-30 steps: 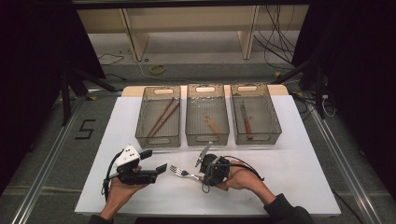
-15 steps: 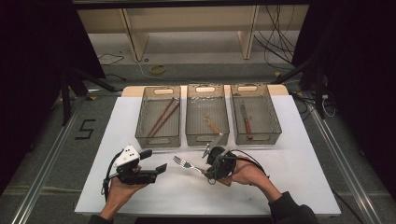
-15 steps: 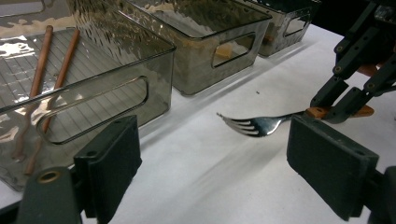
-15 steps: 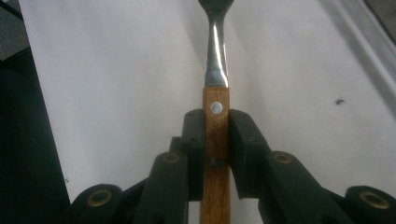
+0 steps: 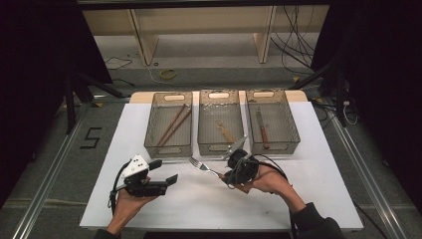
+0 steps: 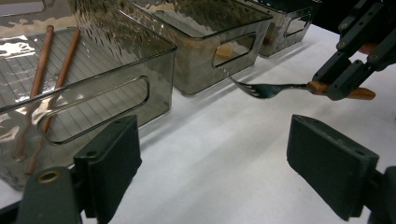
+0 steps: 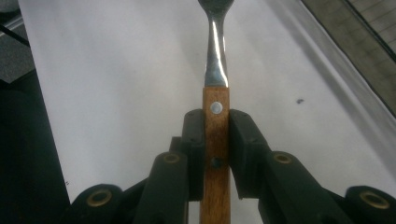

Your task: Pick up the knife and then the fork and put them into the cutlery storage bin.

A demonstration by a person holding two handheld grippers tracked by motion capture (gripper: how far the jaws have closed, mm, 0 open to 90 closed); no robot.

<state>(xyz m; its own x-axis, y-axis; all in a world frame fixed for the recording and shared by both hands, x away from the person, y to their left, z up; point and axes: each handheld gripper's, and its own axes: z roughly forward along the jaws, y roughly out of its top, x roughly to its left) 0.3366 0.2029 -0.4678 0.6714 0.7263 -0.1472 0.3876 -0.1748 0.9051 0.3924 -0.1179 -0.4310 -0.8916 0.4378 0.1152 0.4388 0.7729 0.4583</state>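
Firmly in the right claw (image 7: 215, 154): a wooden-handled steel fork (image 7: 215, 93); left claw (image 6: 229, 168) wide.

Wood-handled fork (image 5: 205, 167) — gripped, held level

1. Three bins stand side by side at the table's (image 5: 318, 199) far edge.
2. The left bin (image 5: 169, 147) holds two chopsticks (image 5: 173, 124).
3. The middle bin (image 5: 220, 144) holds what may be a spoon (image 5: 225, 131).
4. The right bin (image 5: 273, 144) holds a knife (image 5: 262, 130).
5. The fork (image 5: 204, 167) lies level in front of the middle bin, between the left gripper (image 5: 166, 180) and the right gripper (image 5: 230, 177).
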